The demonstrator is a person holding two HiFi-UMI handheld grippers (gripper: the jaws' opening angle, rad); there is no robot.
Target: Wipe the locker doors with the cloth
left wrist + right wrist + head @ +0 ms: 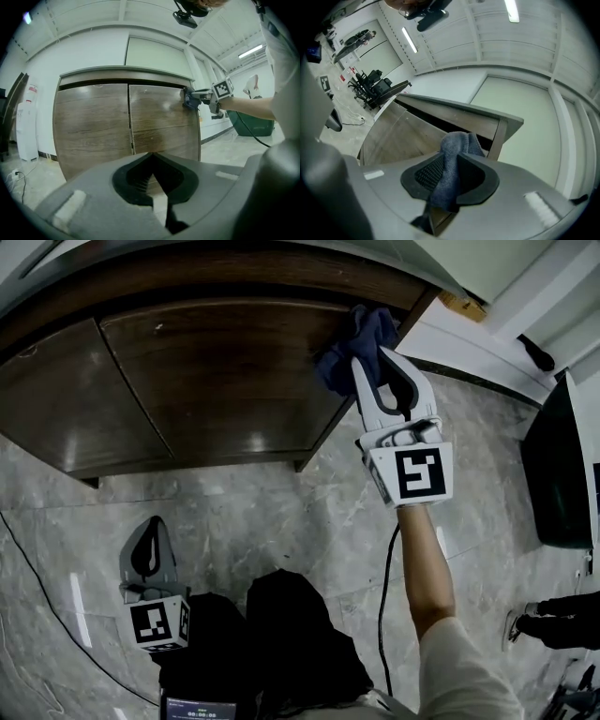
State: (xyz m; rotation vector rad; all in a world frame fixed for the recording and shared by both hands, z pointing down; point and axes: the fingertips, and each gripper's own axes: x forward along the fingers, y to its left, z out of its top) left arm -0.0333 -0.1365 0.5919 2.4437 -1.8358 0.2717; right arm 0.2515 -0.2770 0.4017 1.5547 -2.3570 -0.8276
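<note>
A dark wooden locker with two doors (216, 381) (126, 126) stands against the wall. My right gripper (386, 362) (452, 176) is shut on a blue-grey cloth (356, 338) (454, 159) (190, 101), which is pressed against the upper right corner of the right door (403, 136). The cloth bunches out past the fingertips. My left gripper (150, 554) (152, 176) hangs low over the floor, away from the locker, jaws closed together with nothing between them.
The floor is grey marble tile (281, 512). A black cable (384, 606) runs down along the right arm. A dark green bin (558, 465) (253, 124) stands to the right. A white water dispenser (26, 124) is left of the locker.
</note>
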